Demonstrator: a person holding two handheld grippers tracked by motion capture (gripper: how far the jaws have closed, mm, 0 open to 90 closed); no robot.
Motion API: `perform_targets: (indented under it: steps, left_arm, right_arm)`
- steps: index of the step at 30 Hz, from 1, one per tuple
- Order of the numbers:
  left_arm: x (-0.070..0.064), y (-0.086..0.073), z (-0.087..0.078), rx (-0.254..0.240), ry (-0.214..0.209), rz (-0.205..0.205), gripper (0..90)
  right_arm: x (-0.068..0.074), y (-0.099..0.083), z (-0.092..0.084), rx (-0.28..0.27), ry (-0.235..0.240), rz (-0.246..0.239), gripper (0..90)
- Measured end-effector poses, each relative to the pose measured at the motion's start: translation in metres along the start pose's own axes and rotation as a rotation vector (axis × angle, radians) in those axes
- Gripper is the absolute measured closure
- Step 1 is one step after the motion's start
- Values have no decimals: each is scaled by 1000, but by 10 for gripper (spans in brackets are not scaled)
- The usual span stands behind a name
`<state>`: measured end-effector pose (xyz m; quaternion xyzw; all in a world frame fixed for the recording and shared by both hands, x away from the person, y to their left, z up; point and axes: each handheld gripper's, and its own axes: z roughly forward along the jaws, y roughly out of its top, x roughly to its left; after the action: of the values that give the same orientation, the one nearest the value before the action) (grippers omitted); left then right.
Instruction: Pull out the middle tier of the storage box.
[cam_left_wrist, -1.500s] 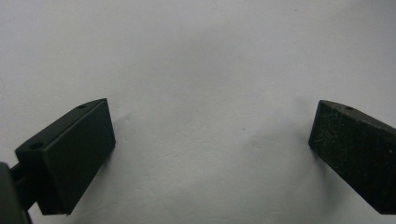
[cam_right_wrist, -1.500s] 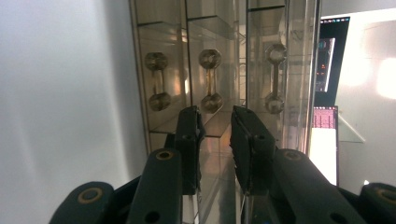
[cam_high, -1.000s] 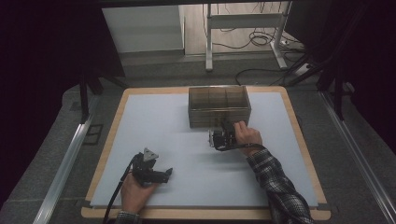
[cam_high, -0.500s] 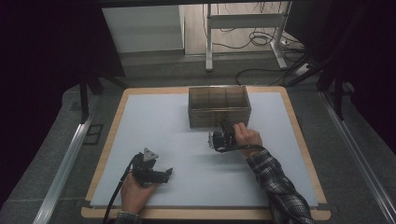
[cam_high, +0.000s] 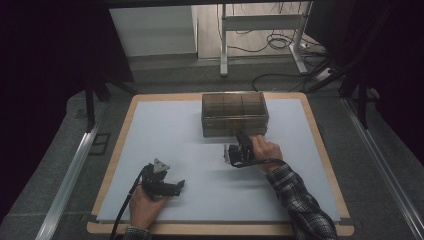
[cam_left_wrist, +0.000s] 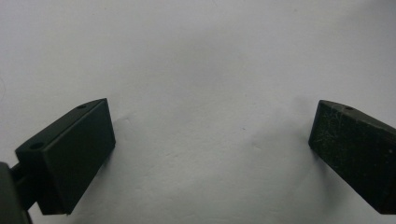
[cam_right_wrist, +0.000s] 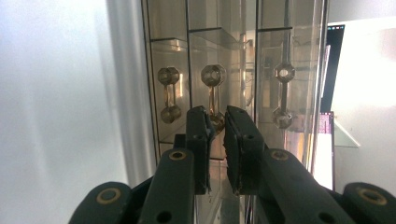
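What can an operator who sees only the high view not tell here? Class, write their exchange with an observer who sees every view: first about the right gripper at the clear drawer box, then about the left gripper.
Operator: Is the right gripper on anything?
Observer: Yes. The right gripper has its jaws nearly together on the near end of the middle handle of the clear drawer box.
Operator: How many handles are on that front?
Observer: Three brassy, dumbbell-shaped ones in a row. The two outer handles are untouched.
Operator: And the left gripper?
Observer: The left gripper is wide open, with bare white mat between its jaws.
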<state>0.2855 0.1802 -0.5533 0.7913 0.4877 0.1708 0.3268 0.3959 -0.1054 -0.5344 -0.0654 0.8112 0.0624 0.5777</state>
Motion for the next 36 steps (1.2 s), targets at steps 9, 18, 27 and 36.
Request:
perform_targets:
  steps: [9,18,27,36]
  left_arm:
    - [0,0,0,-1,-1,0,4]
    - [0,0,0,-4,-2,-1,9]
    - [0,0,0,-4,-4,0,14]
    - [0,0,0,-3,-3,1,13]
  right_arm:
    - [2,-1,-8,0,-8,-10,798]
    - [5,0,-14,-24,-5,0,797]
    - [6,-2,-16,-33,-5,3,785]
    - [1,-4,-20,-55,23,23,764]
